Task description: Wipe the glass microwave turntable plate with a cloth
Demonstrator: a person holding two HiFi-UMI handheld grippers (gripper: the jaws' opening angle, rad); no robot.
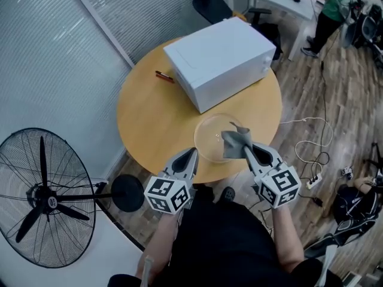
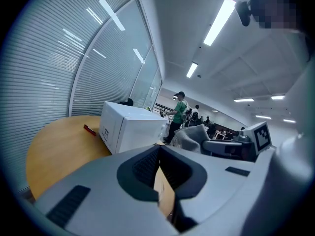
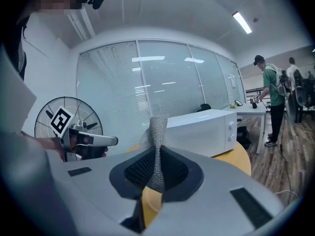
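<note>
The clear glass turntable plate (image 1: pixel 207 135) lies on the round wooden table (image 1: pixel 149 118), near its front edge. My right gripper (image 1: pixel 247 148) (image 3: pixel 156 167) is shut on a grey cloth (image 1: pixel 233 143) (image 3: pixel 157 131), which sticks up from the jaws over the plate's right part. My left gripper (image 1: pixel 192 153) (image 2: pixel 159 167) hovers by the plate's near left rim. Its jaws are shut and I see nothing between them. The left gripper view shows the cloth (image 2: pixel 193 135) off to the right. The plate itself does not show in either gripper view.
A white microwave (image 1: pixel 218 61) (image 2: pixel 129 129) (image 3: pixel 202 129) stands at the back of the table, with a red pen (image 1: pixel 164 76) to its left. A large floor fan (image 1: pixel 42 196) is at the left. Cables and a power strip (image 1: pixel 312 181) lie on the floor at the right. A person (image 1: pixel 329 11) stands far back.
</note>
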